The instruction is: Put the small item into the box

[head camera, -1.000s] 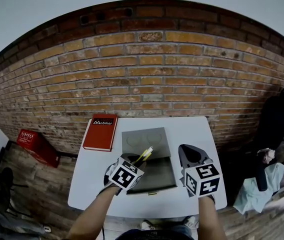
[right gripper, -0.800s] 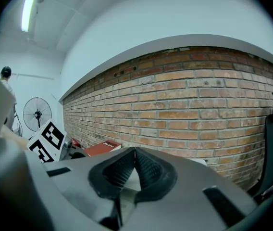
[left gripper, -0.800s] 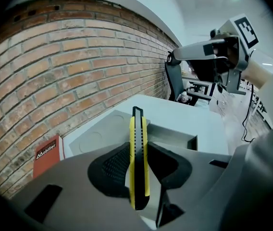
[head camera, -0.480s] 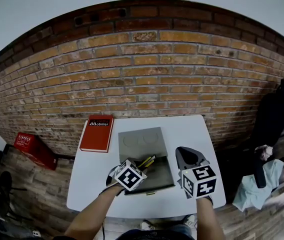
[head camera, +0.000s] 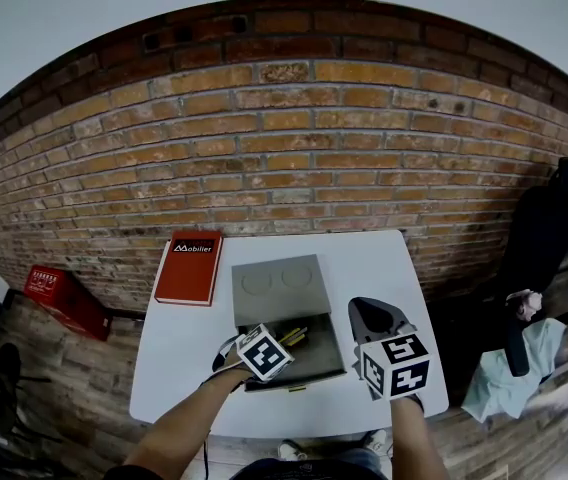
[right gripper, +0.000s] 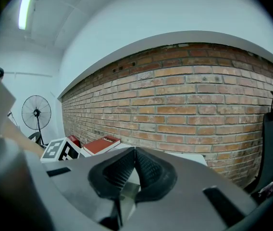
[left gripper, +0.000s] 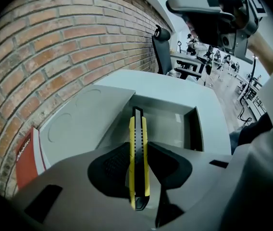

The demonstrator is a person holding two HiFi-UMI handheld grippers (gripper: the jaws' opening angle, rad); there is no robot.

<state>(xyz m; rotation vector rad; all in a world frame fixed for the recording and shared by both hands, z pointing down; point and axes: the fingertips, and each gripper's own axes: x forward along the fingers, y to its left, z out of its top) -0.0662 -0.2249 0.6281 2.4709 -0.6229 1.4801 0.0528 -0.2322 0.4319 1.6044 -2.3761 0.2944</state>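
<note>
A yellow and black utility knife is clamped between the pads of my left gripper, with its tip pointing forward over the hollow of the open grey box. In the head view the left gripper hangs low over the front part of the box, the knife slanting across it. The box lid lies folded back toward the wall. My right gripper hovers just right of the box, its jaws pressed together with nothing between them.
A red book lies on the white table left of the box. A brick wall runs along the table's far edge. A red crate sits on the floor at left; an office chair stands beyond the table.
My left gripper has come down and a little forward with the knife, which now lies lower and flatter over the box. The right gripper has barely moved.
</note>
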